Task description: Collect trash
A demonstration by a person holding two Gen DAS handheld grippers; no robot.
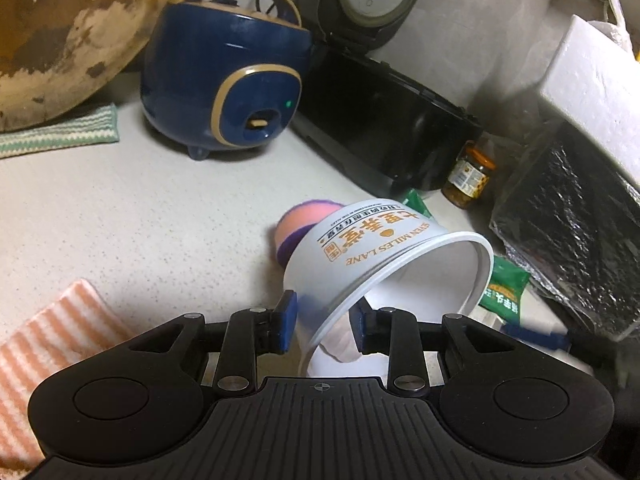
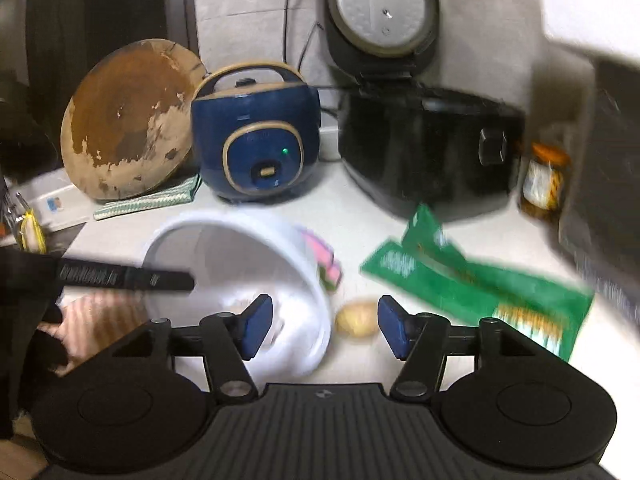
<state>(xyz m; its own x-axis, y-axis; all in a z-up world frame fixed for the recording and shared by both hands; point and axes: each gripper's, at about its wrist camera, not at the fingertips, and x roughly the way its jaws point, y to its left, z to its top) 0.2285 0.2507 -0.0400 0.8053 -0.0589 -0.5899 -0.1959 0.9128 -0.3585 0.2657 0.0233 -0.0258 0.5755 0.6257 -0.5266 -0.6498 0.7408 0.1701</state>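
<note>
Cluttered counter [image 1: 120, 216] carries the tilted white paper bowl [image 1: 384, 264], pinched by its rim in the left tool [image 1: 324, 326]. Held so thinly, it could twist loose as the wide-open, empty right tool [image 2: 326, 326] crowds beside it.

Held the right gripper [image 2: 325, 326] with fingers [image 2: 256, 326] spread apart over the pale surface [image 2: 360, 216]. Showed a tilted white paper bowl [image 2: 240, 264] at left, a small potato [image 2: 356, 323] between the fingers, a blurred green wrapper [image 2: 480, 292] at right.
</note>
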